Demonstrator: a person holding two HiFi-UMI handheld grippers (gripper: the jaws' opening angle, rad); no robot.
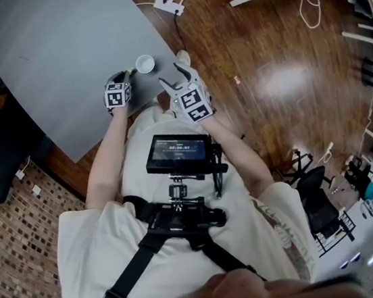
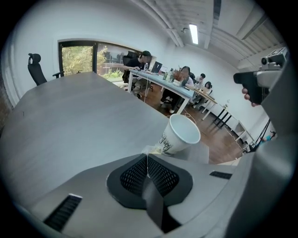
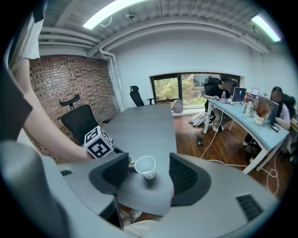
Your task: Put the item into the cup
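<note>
Holding a gripper in each hand, the person stood at the table (image 1: 59, 59) edge nearest the cup (image 1: 145, 64), with a chest-mounted monitor (image 1: 178, 154) on the near side of both tools.

1. The left gripper (image 2: 148, 159) lay on the person's side of the cup, to the cup's left in the head view. Its jaws were pressed together on the item (image 2: 153, 149), a thin, pale piece whose kind could not be determined. Only its edge protruded from the jaw tips, just beside the cup's printed wall. The tip-only hold was judged to leave the piece free to drop once the jaws part.

2. The right gripper (image 3: 148, 175) stood on the person's side of the cup, to the cup's right. Its jaws were spread apart with nothing between the pads. They framed the cup from a distance without touching it, probably as a standby for steadying it.

3. The cup stood upright near the table edge, mouth open and interior white, with nothing visible inside. The item was therefore not yet in it. Judged next requirement: carry the jaw tips above the rim before release.

4. Beyond the cup, the table extended bare.
</note>
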